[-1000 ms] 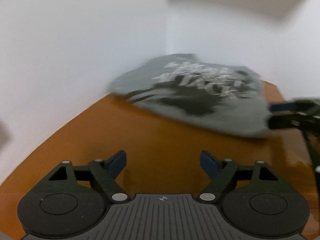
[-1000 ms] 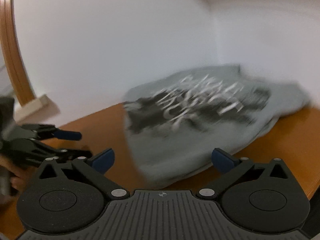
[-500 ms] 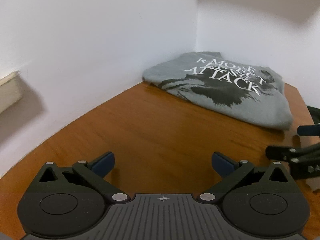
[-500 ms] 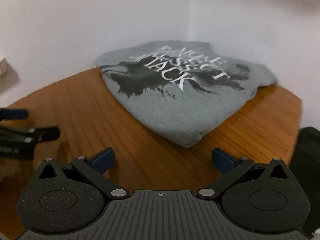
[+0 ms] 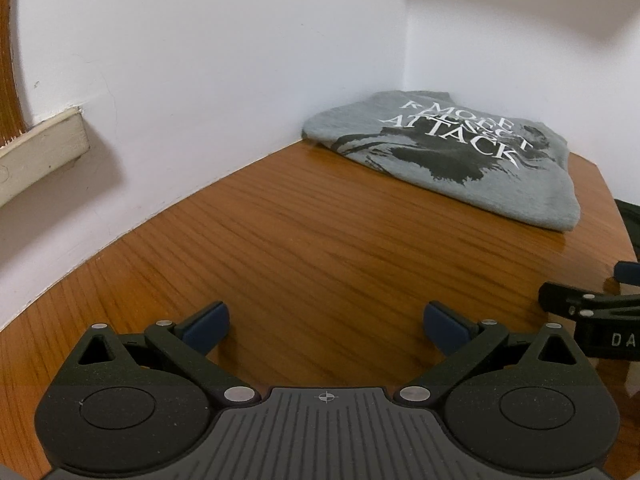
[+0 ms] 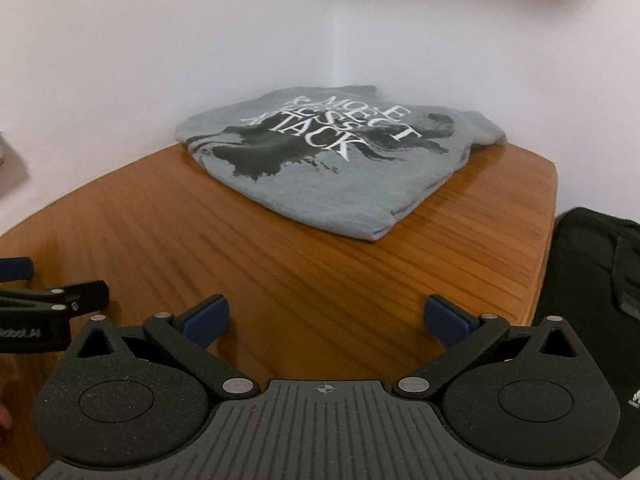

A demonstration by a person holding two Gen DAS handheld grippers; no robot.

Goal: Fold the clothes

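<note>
A folded grey printed T-shirt lay in the wooden table's far corner. The left gripper and right gripper hovered well apart from it, fingers spread wide, holding nothing.

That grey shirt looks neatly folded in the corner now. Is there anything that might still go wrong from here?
Two small risks, I think. The folded grey shirt has one corner near the table edge on the side of the black bag, so a nudge there might tip it off. Both the left gripper and right gripper are open and empty close together; they might bump each other.
</note>
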